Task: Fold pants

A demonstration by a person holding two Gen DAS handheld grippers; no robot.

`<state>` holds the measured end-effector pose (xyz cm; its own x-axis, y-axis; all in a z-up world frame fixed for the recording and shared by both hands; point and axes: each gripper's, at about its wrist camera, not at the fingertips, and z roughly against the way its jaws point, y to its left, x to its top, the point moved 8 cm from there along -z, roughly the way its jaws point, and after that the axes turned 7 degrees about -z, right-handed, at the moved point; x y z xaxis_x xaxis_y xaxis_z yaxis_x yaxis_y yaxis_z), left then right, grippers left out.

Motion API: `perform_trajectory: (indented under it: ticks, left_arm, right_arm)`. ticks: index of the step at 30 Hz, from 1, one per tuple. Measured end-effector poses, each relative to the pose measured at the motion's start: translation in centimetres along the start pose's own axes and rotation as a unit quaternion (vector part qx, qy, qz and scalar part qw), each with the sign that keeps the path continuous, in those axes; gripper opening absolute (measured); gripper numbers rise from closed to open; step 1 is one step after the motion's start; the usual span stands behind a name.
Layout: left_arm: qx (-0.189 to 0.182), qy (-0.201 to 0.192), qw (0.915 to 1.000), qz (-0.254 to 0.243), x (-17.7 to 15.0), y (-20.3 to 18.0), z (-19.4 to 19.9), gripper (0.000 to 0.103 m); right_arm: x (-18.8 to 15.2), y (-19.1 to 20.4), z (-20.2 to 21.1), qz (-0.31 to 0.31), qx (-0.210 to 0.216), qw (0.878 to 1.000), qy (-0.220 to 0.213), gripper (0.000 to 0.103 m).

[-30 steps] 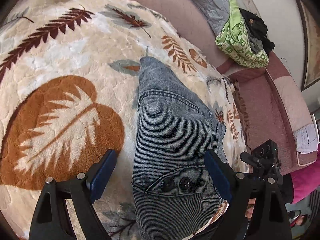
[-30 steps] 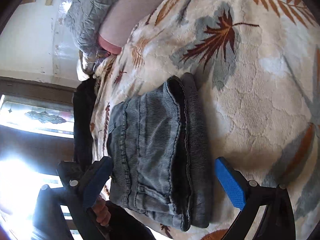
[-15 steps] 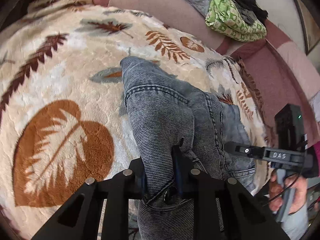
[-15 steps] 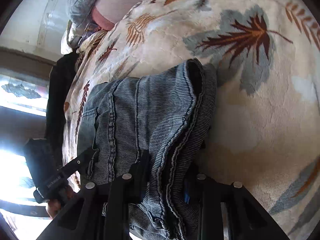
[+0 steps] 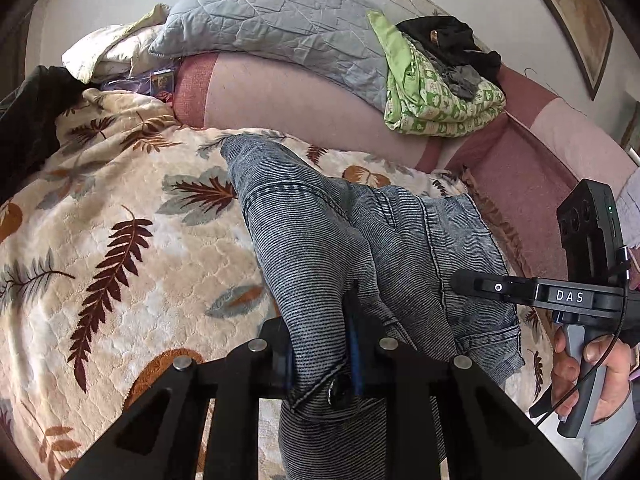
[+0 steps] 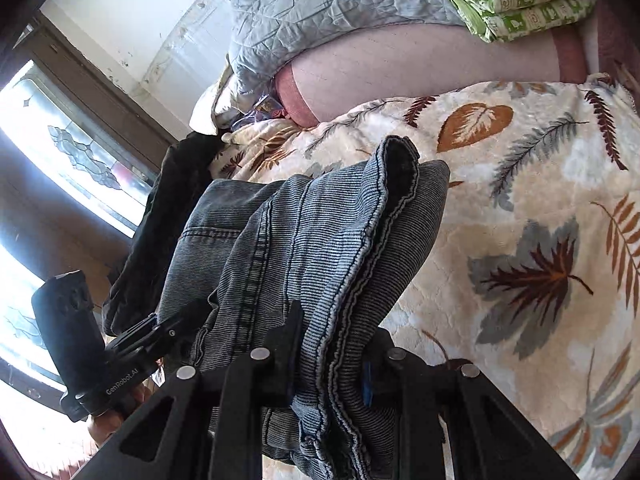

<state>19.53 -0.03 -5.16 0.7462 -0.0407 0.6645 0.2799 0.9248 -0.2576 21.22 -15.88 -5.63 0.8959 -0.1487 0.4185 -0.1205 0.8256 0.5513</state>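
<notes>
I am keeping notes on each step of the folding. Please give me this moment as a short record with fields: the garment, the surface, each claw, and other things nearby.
garment: jeans, grey-blue denim, bunched and partly lifted
surface: blanket with leaf print, on a bed
left claw: shut on the jeans near the waist buttons
right claw: shut on stacked denim edges
nearby: grey quilt, green cloth with dark clothes on top

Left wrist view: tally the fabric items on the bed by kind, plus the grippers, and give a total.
Jeans: 1, clamped by both grippers
Leaf-print blanket: 1
Grey quilted pillow: 1
Green patterned folded cloth: 1
Black clothing on the green cloth: 1
Grippers: 2, left gripper, right gripper
Total: 7
</notes>
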Motion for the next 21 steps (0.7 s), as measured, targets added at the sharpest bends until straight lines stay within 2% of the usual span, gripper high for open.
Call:
perform_trajectory:
  ticks: [5,6,7,8,9,11,14,18,20,21]
  left_arm:
    - [0.003,0.061,0.9980,0.017,-4.6,1.3,-4.7,0.024]
    - [0.011,0.082,0.9964,0.018,-5.8,1.6,-6.0,0.028]
    - [0.034,0.105,0.9937,0.018,-7.0,2.3,-7.2,0.038]
    - [0.048,0.106,0.9929,0.025,-7.5,2.9,-7.5,0.045]
    - [0.045,0.090,0.9944,0.034,-7.5,3.2,-7.0,0.048]
    - [0.064,0.085,0.9936,0.037,-7.4,3.7,-5.5,0.066]
    - [0.105,0.055,0.9928,0.018,-6.7,3.2,-2.2,0.068]
    - [0.138,0.025,0.9901,-0.005,-7.1,1.9,0.5,0.073]
    - [0.156,0.034,0.9869,-0.021,-8.2,1.5,0.0,0.074]
    - [0.158,0.051,0.9857,-0.028,-9.1,1.3,-0.8,0.074]
  right_arm:
    - [-2.5,-4.1,-4.8,-0.043,-0.011,0.998,0.040,0.026]
    - [-3.3,-5.2,-6.1,-0.051,-0.022,0.997,0.056,0.030]
    - [-4.1,-6.7,-7.3,-0.062,-0.043,0.994,0.076,0.035]
    - [-4.7,-8.0,-8.1,-0.067,-0.072,0.992,0.082,0.041]
    - [-5.0,-8.6,-8.1,-0.071,-0.072,0.992,0.077,0.054]
    - [-5.0,-8.7,-6.8,-0.076,-0.068,0.993,0.058,0.058]
    - [-5.0,-7.2,-3.3,-0.044,-0.082,0.996,0.004,0.062]
    - [-6.8,-4.3,-0.7,0.016,-0.092,0.995,-0.041,0.067]
    - [-8.0,-4.2,-1.0,0.034,-0.118,0.991,-0.045,0.067]
    - [-8.7,-4.6,-1.8,0.038,-0.135,0.990,-0.033,0.067]
